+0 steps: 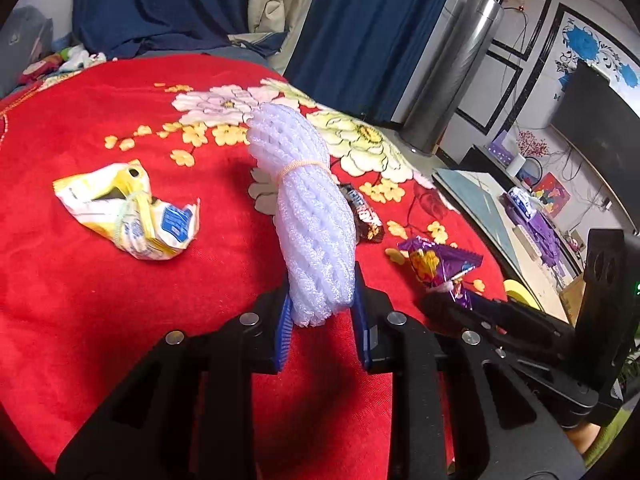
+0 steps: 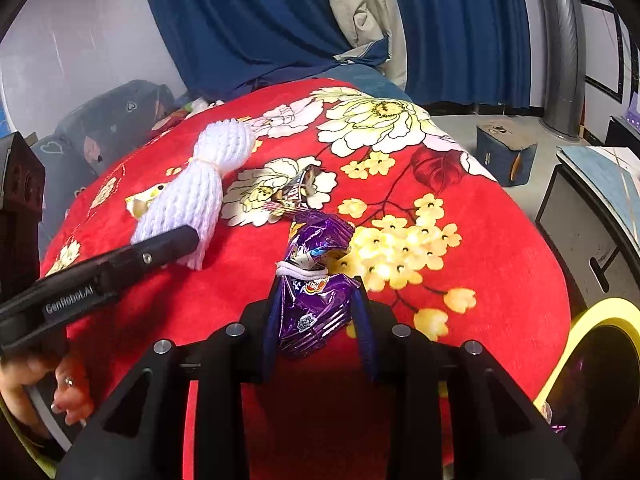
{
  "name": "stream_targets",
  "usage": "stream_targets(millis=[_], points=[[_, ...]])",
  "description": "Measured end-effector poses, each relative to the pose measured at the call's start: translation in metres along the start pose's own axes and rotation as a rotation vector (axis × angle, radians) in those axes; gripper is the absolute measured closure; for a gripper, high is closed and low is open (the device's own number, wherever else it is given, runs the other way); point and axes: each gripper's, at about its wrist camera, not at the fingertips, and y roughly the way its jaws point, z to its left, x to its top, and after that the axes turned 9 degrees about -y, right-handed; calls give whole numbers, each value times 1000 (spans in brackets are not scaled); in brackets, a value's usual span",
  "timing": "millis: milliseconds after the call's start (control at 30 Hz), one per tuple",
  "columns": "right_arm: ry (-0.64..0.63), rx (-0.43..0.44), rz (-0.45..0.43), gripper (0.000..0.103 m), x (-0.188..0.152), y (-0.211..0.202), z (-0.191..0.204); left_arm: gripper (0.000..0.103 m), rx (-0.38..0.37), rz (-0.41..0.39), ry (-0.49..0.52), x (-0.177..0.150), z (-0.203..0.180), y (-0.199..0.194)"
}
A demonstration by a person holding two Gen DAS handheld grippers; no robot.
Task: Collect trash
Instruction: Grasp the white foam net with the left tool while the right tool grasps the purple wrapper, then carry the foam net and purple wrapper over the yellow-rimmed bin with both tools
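Nearest the lens we record the left gripper (image 1: 322, 312), its blue pads clamped on the lower end of a white foam fruit net (image 1: 308, 216) bound at the waist by an orange rubber band (image 1: 302, 167); the net stands tilted above the red floral blanket (image 1: 100, 280); the right gripper (image 2: 316, 320) is clamped on a crumpled purple snack wrapper (image 2: 312, 288) tied with a white band; we note a yellow snack bag (image 1: 132, 212) lying on the blanket left of the net, a dark chocolate bar wrapper (image 1: 366, 214) just behind it, and a yellow-rimmed bin (image 2: 592, 344) beside the bed at right.
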Motion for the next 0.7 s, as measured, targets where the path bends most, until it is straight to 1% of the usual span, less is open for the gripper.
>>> stream_targets(millis=[167, 433, 700], points=[[12, 13, -19, 72, -2, -16, 0, 84, -16, -31, 3, 3, -3, -14], [39, -8, -65, 72, -2, -47, -12, 84, -64, -82, 29, 8, -16, -36], [76, -48, -103, 72, -6, -77, -30, 84, -129, -84, 68, 1, -40, -46]])
